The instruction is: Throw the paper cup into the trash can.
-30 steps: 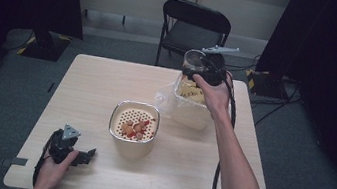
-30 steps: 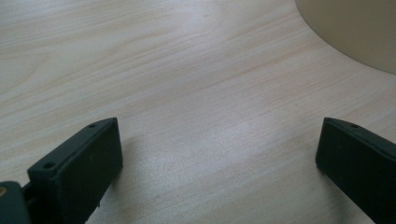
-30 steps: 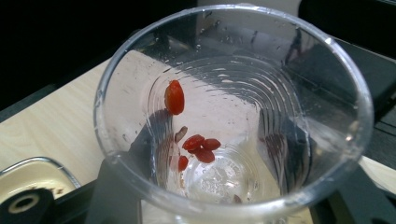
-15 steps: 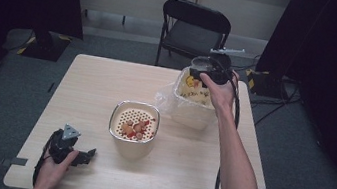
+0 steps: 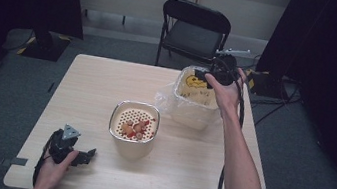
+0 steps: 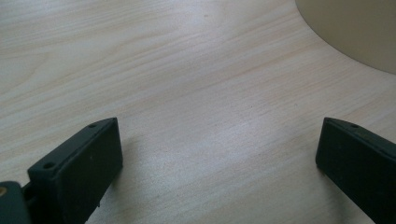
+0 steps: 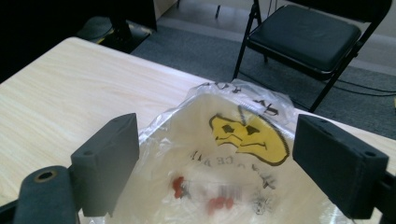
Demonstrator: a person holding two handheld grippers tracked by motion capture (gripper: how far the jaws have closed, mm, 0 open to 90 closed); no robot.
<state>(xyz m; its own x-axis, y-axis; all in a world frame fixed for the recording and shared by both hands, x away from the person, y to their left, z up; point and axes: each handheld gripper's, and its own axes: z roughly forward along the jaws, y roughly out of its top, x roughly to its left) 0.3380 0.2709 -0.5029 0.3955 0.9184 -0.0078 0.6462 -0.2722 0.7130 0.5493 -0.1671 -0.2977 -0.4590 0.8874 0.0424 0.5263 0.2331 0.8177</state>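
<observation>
A cream bin (image 5: 194, 112) lined with a clear plastic bag (image 7: 243, 135) printed with a yellow face stands at the table's back right. Small red pieces (image 7: 219, 203) lie at the bottom of the bag. My right gripper (image 5: 204, 75) (image 7: 215, 158) hovers over the bin's mouth. Its jaws have just been opening and stand wide with nothing between them. A cream perforated container (image 5: 134, 122) holding red and orange bits sits mid-table. My left gripper (image 5: 84, 155) (image 6: 219, 158) rests open on the table (image 5: 91, 88) at the front left, close to the container's wall (image 6: 355, 32).
A black folding chair (image 5: 196, 28) stands behind the table's far edge, just beyond the bin. Cables trail from both grippers. Bare wood stretches across the left half of the table and along its front right.
The right gripper has shifted slightly right above the lined bin and its jaws have spread from nearly closed to wide. The left hand and gripper have stayed put.
</observation>
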